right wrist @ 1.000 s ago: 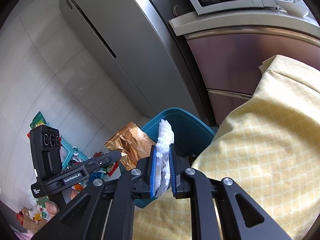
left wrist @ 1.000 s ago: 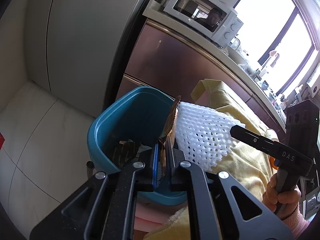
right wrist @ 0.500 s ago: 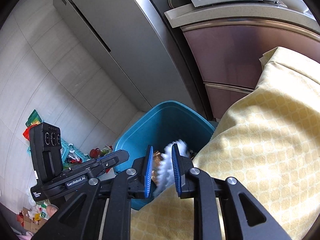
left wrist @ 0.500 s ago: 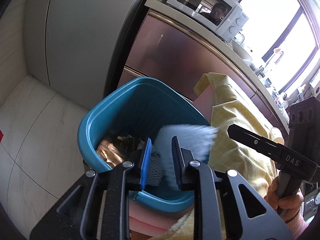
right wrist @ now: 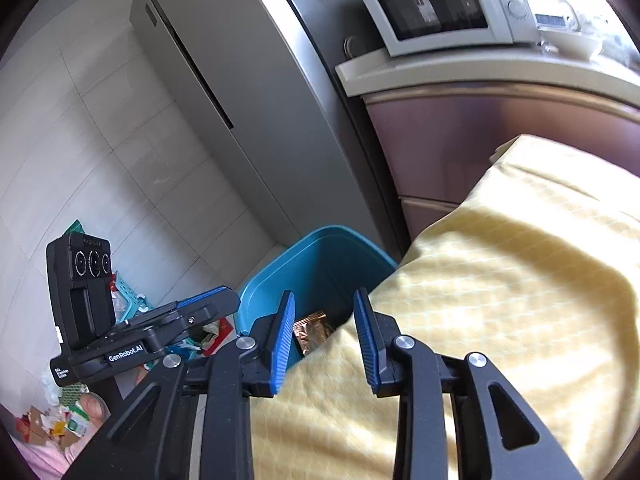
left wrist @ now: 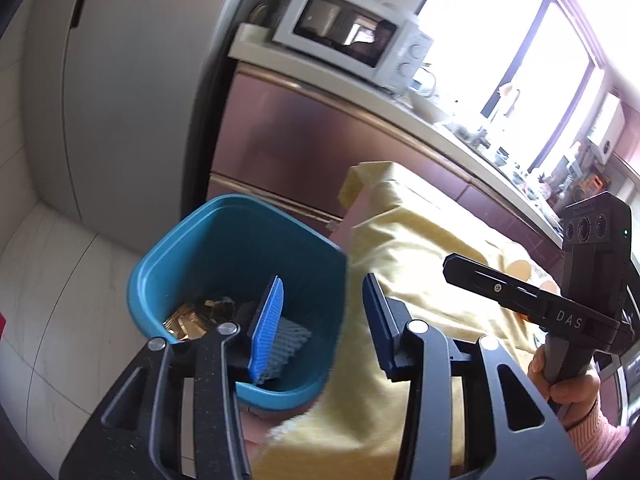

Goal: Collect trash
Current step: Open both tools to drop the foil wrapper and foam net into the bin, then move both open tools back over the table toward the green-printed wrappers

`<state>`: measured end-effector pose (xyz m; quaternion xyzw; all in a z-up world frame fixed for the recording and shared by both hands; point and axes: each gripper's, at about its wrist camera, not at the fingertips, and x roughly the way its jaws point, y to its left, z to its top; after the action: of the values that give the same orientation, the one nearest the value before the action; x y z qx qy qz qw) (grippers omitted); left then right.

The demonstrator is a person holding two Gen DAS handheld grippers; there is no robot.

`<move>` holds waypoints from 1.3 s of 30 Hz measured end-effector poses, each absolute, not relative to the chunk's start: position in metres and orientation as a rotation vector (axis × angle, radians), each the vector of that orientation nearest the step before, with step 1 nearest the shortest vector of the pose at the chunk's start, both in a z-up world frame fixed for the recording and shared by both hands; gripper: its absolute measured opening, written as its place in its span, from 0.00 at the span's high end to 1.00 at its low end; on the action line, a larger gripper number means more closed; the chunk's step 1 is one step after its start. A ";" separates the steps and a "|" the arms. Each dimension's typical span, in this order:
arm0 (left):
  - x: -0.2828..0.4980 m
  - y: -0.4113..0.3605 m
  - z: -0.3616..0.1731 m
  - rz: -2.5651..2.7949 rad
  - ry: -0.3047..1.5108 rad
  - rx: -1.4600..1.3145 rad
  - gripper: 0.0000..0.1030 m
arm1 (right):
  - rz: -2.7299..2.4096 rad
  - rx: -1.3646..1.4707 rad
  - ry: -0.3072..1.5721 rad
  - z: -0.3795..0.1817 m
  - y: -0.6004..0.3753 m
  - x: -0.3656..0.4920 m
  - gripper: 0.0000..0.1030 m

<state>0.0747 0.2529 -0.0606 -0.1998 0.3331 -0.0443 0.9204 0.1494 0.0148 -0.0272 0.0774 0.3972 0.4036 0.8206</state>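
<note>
Shiny gold wrapper (right wrist: 314, 330) and white foam net (left wrist: 286, 344) now lie in the teal plastic bin (left wrist: 208, 236); the left gripper (left wrist: 322, 320) and right gripper (right wrist: 324, 340) have just spread, jaws empty, so this load is binned.

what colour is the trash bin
Teal blue bin; clearest in the left wrist view.

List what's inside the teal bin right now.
In the teal bin: a gold-brown foil snack wrapper, white foam netting, and some dark scraps. The left claw's finger and the bin's near wall hide the rest.
</note>
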 end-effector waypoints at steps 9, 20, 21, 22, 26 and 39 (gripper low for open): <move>0.069 0.182 -0.035 -0.261 0.659 -0.314 0.52 | 0.763 0.182 0.718 0.002 -0.061 0.119 0.67; 0.070 0.076 -0.033 -0.489 0.705 -0.241 0.50 | 0.546 0.252 0.674 -0.001 -0.163 0.090 0.65; 0.069 0.066 -0.035 -0.509 0.712 -0.233 0.50 | 0.522 0.256 0.671 -0.002 -0.172 0.088 0.65; 0.069 0.056 -0.036 -0.529 0.720 -0.226 0.50 | 0.497 0.259 0.668 -0.003 -0.182 0.085 0.65; 0.073 0.017 -0.042 -0.611 0.752 -0.194 0.50 | 0.412 0.289 0.662 -0.010 -0.223 0.073 0.64; 0.094 -0.079 -0.063 -0.747 0.855 -0.118 0.45 | 0.176 0.387 0.659 -0.037 -0.319 0.064 0.58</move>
<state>0.0936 -0.0788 -0.0633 -0.0561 0.4046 -0.3536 0.8415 0.0636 -0.3193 -0.0365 0.1887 0.3212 0.0859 0.9240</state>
